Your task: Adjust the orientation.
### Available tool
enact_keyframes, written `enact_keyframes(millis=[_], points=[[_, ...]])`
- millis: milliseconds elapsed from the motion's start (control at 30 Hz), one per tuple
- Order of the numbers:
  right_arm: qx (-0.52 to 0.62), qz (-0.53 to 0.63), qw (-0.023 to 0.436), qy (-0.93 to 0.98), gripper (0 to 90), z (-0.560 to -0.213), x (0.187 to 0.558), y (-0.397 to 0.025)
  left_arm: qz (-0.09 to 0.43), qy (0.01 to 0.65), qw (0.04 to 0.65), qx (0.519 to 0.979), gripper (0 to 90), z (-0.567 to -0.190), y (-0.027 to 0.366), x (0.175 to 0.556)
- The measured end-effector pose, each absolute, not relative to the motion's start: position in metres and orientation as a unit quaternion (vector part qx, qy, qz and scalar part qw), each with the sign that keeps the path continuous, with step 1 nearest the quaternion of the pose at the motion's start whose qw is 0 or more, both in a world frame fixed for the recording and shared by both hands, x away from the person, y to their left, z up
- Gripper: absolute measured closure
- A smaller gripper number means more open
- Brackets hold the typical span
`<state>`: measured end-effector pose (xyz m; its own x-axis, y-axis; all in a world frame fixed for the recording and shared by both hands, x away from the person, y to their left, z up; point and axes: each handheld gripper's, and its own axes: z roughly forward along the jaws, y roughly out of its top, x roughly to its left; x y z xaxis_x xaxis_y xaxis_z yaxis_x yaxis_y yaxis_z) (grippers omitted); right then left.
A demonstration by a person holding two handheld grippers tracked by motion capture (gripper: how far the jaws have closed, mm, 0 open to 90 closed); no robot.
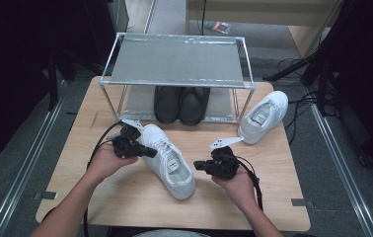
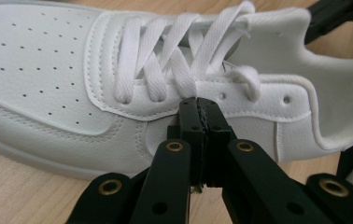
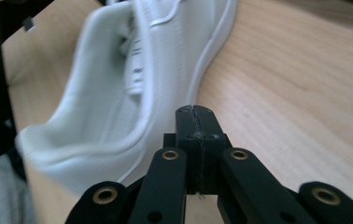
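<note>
**White sneaker lies between two claws on wooden tabletop**

A white lace-up sneaker [image 1: 167, 160] lies near the middle of the tabletop [image 1: 273, 168], in front of a metal shoe rack [image 1: 177, 61]. Its long axis runs on a diagonal: the heel opening sits at the end nearer the rack, and the toe points toward the person's edge and somewhat to the right in the high view.

The left claw [image 1: 151, 154] touches the sneaker's left side beside the laces; in the left gripper view its jaws are pressed together, tips meeting at the lace [image 2: 184, 77] by the eyelets, though whether any lace is pinched between them cannot be told. The right claw [image 1: 197, 165] hovers just right of the sneaker, jaws likewise pressed together and gripping nothing, pointing at the sole edge in the right gripper view.

A second white sneaker [image 1: 264, 116] rests at the rack's right front corner, well apart from the first. A pair of black shoes [image 1: 182, 103] stands side by side on the rack's lower shelf, beneath its grey top shelf.
</note>
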<state>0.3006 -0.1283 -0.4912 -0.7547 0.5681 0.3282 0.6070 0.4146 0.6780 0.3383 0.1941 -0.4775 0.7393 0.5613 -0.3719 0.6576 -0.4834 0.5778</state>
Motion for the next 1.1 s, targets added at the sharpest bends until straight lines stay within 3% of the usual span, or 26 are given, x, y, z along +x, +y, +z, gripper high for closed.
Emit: enact_keyframes(millis=[400, 1100], points=[[-0.342, -0.425, 0.001, -0.838, 90.0, -0.494, 0.332, -0.104, -0.044, 0.394, 0.356, 0.846, 90.0, -0.485, 0.206, 0.332], [-0.336, -0.412, 0.023, -0.847, 90.0, -0.501, 0.32, -0.092, -0.049, 0.377, 0.354, 0.854, 90.0, -0.491, 0.192, 0.333]])
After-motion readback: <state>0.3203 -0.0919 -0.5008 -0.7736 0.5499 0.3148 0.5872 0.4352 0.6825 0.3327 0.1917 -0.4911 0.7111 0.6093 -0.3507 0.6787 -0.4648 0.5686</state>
